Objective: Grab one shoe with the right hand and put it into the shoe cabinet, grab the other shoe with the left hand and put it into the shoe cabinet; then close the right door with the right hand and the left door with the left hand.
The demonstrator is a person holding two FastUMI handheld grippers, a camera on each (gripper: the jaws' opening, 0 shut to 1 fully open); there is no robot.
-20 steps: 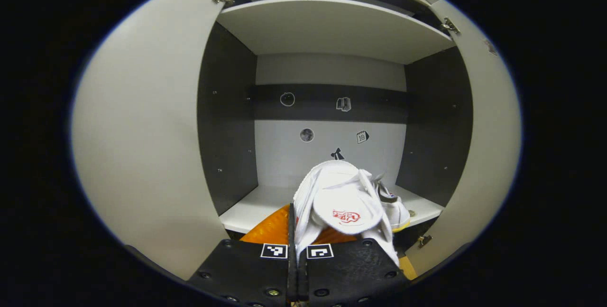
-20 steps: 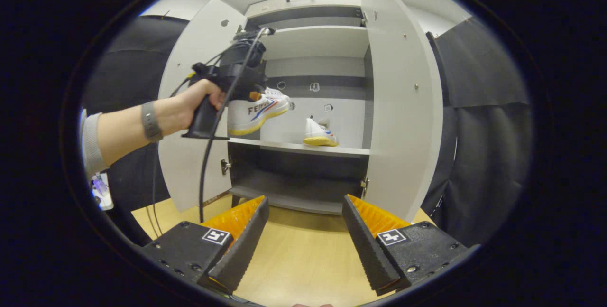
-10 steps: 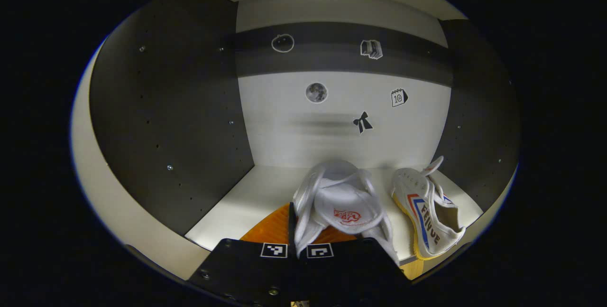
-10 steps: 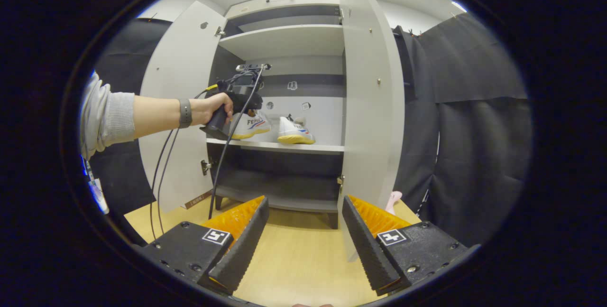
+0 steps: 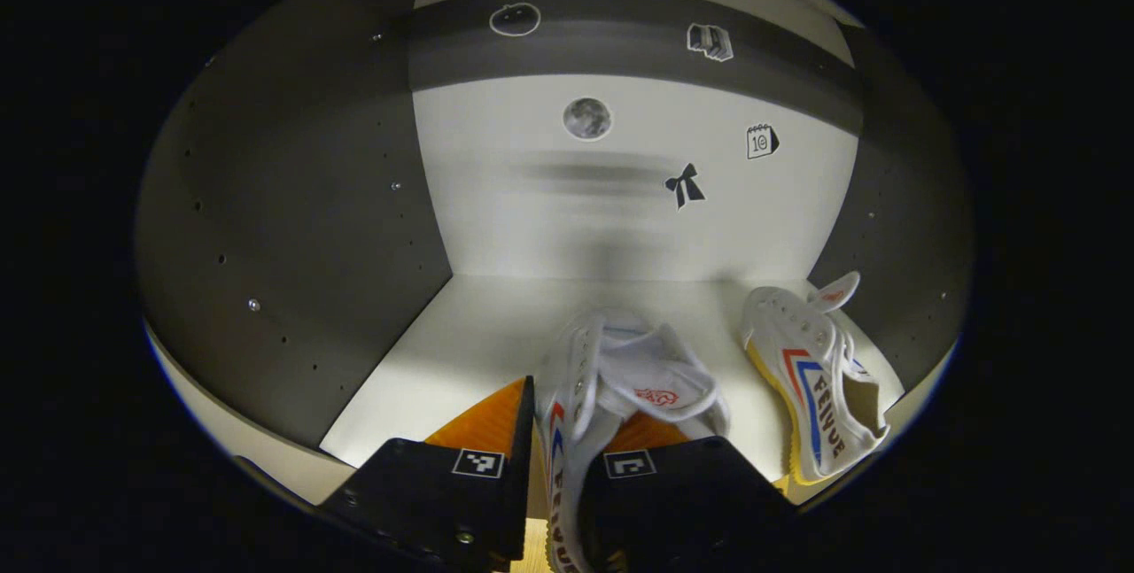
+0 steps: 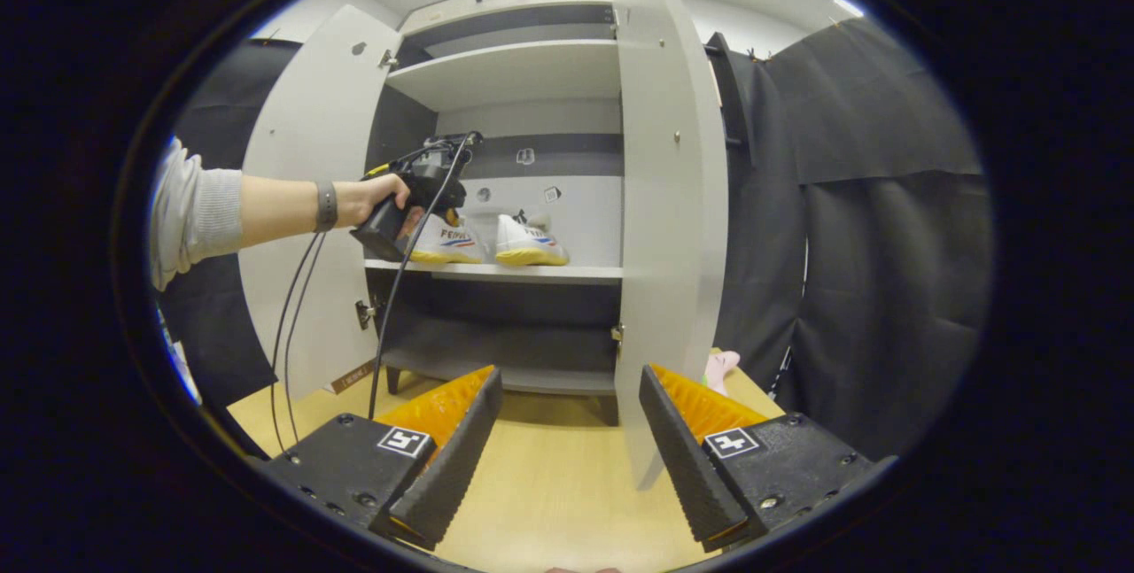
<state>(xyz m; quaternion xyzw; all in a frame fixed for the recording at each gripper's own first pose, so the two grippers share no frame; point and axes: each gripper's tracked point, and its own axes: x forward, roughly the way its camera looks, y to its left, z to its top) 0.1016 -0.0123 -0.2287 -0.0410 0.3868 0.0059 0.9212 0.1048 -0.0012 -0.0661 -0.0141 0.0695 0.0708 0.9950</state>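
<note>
my left claw (image 5: 556,458) clamped on a white canvas shoe with red-blue stripes (image 5: 611,378) reading "feiyue", its twin (image 5: 811,369) beside it on the white cabinet shelf (image 5: 461,343), my right claw (image 6: 567,431) spread wide, holding nothing

Recording booth: black cloth (image 6: 886,201), shoe cabinet (image 6: 505,77)

Left hand-held gripper (image 5: 554,476) fingers slightly parted, arm outstretched, right hand-held gripper (image 6: 567,440) wide apart, low

The left gripper view sits inside the grey-and-white shoe cabinet (image 5: 620,219), close to its back wall – the right gripper view faces that cabinet from farther back (both show its white middle shelf (image 6: 532,271)).
</note>
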